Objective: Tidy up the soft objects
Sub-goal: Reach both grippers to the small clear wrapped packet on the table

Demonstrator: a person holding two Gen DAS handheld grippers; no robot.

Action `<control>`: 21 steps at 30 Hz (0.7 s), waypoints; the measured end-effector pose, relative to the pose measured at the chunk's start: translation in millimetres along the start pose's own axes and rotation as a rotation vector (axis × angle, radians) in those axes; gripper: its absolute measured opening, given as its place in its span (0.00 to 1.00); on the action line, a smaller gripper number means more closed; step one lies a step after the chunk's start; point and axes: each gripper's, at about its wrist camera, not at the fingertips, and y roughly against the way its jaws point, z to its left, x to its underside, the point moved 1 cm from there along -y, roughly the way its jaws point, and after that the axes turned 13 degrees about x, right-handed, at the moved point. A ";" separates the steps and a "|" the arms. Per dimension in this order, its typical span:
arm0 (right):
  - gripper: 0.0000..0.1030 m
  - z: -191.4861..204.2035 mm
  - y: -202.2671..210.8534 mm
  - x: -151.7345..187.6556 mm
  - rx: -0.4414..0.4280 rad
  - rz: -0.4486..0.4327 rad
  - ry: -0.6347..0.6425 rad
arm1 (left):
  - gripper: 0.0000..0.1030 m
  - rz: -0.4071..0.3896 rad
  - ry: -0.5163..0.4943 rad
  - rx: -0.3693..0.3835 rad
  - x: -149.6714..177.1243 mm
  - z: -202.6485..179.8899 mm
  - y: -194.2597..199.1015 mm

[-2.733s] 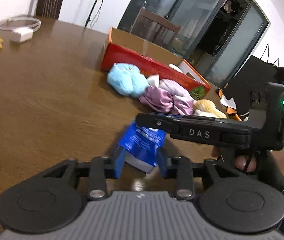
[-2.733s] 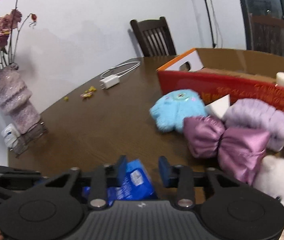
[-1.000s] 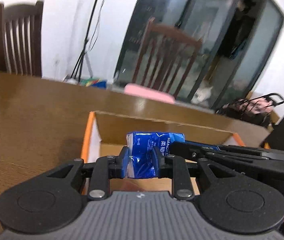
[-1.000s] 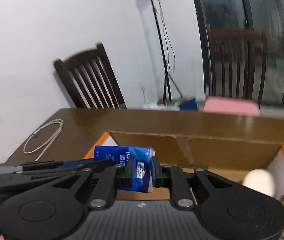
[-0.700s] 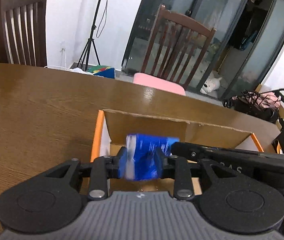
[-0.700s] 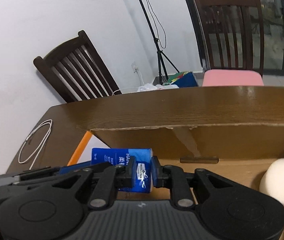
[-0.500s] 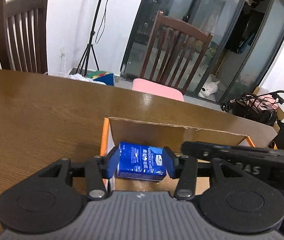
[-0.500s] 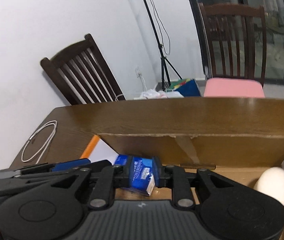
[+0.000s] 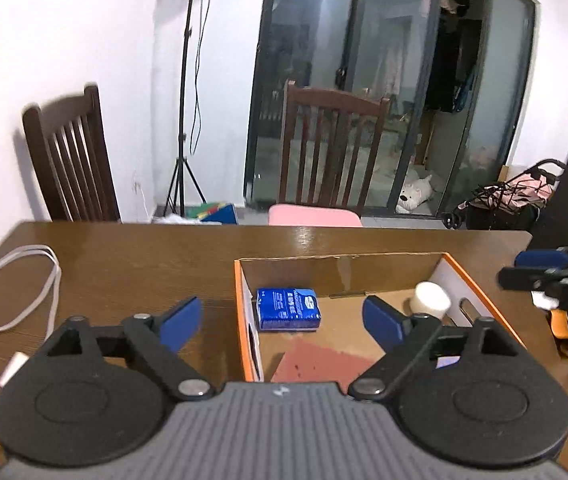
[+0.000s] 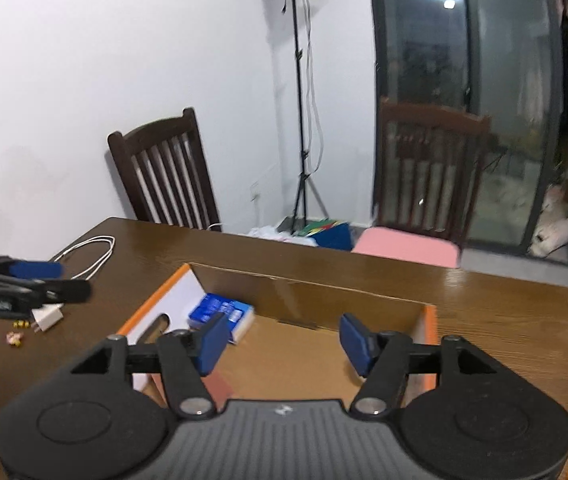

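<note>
- On the brown wooden table (image 9: 132,256), far left, a looped white charging cable (image 9: 16,284) lies untouched.
- The left gripper (image 9: 280,322) has let go: its blue-padded jaws are spreading wide, empty, raised above the box.
- The blue plastic tissue pack (image 9: 288,309), pinched by both grippers a second ago, now lies flat in the left rear corner of the orange-rimmed cardboard box (image 9: 472,280); that item looks done.
- A white rounded soft object (image 9: 430,300) sits near the box's right wall.
- The right gripper (image 10: 284,342) is also opening, nothing between its jaws, free for another soft item.
</note>
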 end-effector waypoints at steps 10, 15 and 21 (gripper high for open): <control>0.79 -36.1 108.7 83.3 0.014 -0.095 -0.008 | 1.00 -0.076 -0.122 0.054 75.4 -69.1 89.6; 0.81 -24.7 146.5 153.6 -0.013 -0.102 0.013 | 1.00 -0.051 -0.129 0.098 146.9 -101.2 110.5; 0.81 -2.8 182.6 221.4 -0.027 -0.109 0.023 | 1.00 -0.048 -0.015 0.175 206.8 -115.7 133.9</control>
